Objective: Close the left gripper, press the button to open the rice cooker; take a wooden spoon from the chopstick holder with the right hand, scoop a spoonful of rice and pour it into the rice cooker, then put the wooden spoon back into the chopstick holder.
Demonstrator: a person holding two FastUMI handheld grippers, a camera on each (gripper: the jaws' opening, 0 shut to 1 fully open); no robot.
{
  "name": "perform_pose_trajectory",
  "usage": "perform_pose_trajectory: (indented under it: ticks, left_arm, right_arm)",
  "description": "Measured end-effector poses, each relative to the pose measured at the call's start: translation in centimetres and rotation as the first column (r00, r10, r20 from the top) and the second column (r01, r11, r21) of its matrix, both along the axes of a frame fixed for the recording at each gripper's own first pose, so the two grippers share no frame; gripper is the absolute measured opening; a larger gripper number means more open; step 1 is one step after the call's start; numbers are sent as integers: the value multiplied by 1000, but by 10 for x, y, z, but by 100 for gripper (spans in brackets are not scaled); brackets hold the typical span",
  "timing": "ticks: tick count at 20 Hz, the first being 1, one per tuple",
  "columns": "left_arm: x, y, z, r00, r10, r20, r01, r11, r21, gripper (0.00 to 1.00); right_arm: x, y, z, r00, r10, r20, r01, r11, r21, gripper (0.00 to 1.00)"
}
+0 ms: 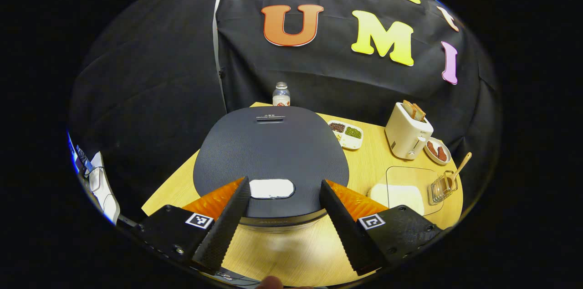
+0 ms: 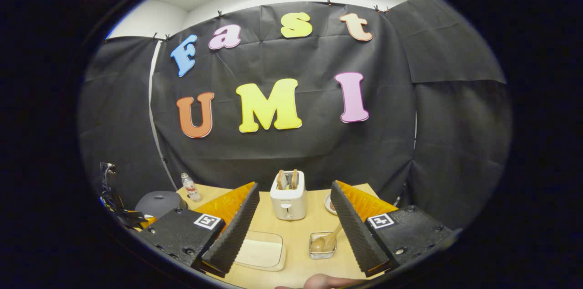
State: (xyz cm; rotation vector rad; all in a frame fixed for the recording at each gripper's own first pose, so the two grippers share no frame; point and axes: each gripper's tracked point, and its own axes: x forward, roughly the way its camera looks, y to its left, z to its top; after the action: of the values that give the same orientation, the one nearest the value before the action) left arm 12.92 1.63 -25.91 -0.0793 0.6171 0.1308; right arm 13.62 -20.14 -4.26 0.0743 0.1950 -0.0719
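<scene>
Left tongs (image 1: pixel 284 209) apart, hovering low over the front edge of the rice cooker (image 1: pixel 271 161), one finger to each side of the white button (image 1: pixel 272 188) on the closed dark lid. Nothing between the fingers; button untouched as far as can be told. Cooker on the wooden tabletop (image 1: pixel 300 252), near its left end. Behind the cooker, a small bottle (image 1: pixel 281 94). To the right of it, a white divided dish (image 1: pixel 346 134) with dark and green beans, then a white toaster (image 1: pixel 406 131) with bread slices standing in its slots, and just beside that a small plate (image 1: pixel 437 151) of reddish pieces. Nearer the front right, a clear rice container (image 1: pixel 401 191) with white rice inside, and just to its right the chopstick holder (image 1: pixel 441 188), wooden spoon (image 1: pixel 457 171) leaning out of it, handle up and tilted right.

Right tongs (image 2: pixel 295 223) also apart, empty, held above the near side of the tabletop (image 2: pixel 300 264). Between the fingers, farther off: toaster (image 2: pixel 288 195) at the back, rice container (image 2: pixel 262 250) lower left, chopstick holder (image 2: pixel 322 244) lower right with wooden spoon (image 2: pixel 325 239) resting in it. Rice cooker (image 2: pixel 159 202) far left, lid down, bottle (image 2: pixel 190 187) beside it. Fingertip of a hand (image 2: pixel 321 281) at the bottom edge.
</scene>
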Motion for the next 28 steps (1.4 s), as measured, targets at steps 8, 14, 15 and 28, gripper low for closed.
perform_pose_trajectory:
  ticks: [8,14,15,28]
  left_arm:
    - [4,3,23,996,19,90,-22,999,30,96]
    - [-26,-19,117,954,-97,285,87,995,48,95]
    - [-39,-24,131,944,-108,311,100,994,41,95]
    - [-190,-68,230,814,-218,539,212,974,74,86]
  right_arm:
    - [5,4,8,999,30,34,-31,1000,3,100]
    - [-59,26,39,995,-1,100,4,1000,-30,100]
    - [-72,32,45,994,-1,112,5,999,-36,100]
    - [-220,97,62,984,9,177,9,995,-101,100]
